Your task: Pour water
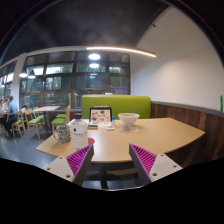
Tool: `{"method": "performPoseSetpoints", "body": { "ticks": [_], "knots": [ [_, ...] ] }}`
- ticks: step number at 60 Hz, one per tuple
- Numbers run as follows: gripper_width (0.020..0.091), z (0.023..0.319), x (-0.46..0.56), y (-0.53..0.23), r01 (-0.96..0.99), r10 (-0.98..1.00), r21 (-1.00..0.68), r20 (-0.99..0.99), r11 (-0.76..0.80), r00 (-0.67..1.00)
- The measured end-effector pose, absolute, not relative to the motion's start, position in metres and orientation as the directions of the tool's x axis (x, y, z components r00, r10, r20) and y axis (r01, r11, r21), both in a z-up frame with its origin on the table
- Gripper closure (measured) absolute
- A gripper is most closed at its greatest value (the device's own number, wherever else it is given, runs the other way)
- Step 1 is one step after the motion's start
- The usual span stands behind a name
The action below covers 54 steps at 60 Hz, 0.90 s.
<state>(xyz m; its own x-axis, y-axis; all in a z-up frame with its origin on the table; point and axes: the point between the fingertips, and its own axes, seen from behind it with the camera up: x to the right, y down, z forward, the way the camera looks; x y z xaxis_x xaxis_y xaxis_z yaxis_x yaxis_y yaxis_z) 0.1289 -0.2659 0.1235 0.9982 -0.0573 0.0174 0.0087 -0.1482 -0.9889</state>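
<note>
1. Gripper view: the gripper (111, 160) hangs before the wooden table (150, 136), fingers spread, holding nothing.
2. A white bottle (78, 133) stands near the table's left front edge.
3. A white bowl (128, 120) sits at the far edge.

My gripper (111, 160): I see two fingers, each pale grey to white on its outer body. Each inner face carries a magenta pad (80, 158) of triangular outline, ridged with fine parallel lines. The jaws stand apart, with nothing between them.
</note>
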Motion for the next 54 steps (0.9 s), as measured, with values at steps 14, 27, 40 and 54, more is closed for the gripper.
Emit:
{"method": "performPoseSetpoints", "body": {
  "ticks": [14,27,40,54],
  "knots": [
    [0.0302,0.110,0.096,-0.249,-0.022,0.011,-0.988,-0.024,-0.154,1.000],
    [0.0304,0.108,0.037,-0.209,0.031,0.140,-0.992,0.013,-0.124,0.990],
    [0.0292,0.093,0.009,-0.150,0.064,0.127,-0.988,0.046,-0.139,0.991],
    [0.0386,0.085,-0.004,-0.082,0.041,0.061,-0.993,0.035,-0.108,0.998]
  ]
}}
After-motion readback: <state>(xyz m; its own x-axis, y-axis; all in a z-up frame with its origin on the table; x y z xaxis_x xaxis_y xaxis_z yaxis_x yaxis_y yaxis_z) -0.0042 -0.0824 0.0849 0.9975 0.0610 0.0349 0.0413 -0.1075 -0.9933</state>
